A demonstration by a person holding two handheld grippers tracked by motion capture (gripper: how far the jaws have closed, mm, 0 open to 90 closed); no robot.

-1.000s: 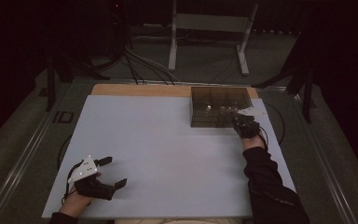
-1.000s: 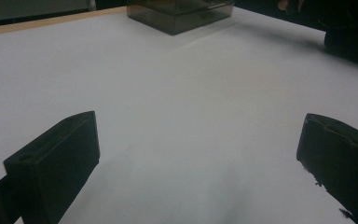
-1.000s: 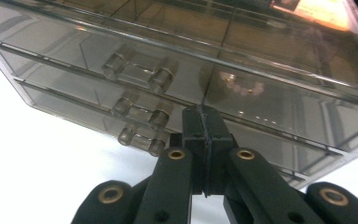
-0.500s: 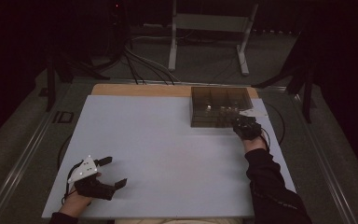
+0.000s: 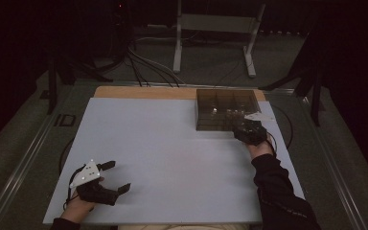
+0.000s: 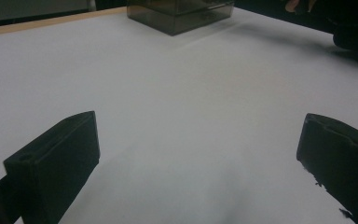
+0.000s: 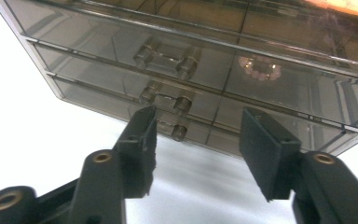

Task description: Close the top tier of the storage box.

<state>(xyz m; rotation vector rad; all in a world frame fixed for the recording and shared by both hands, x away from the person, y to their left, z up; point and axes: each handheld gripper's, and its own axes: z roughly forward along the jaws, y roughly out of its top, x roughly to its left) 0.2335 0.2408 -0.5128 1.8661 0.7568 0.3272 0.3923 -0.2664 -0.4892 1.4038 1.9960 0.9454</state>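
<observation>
We note the right gripper [image 7: 196, 140], jaws just opened and holding nothing, at the lowest handle [image 7: 176, 130] of the smoked drawer box [image 5: 225, 109] far right, left gripper [image 5: 112, 177] wide and idle near left; a skewed pinch could miss the handle

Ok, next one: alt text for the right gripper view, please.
The right gripper, its jaws apart with nothing between them, faces the front of a smoky clear drawer box standing on a white table. Three stacked drawers have clear handles, and a pale beaded ring shows inside.
</observation>
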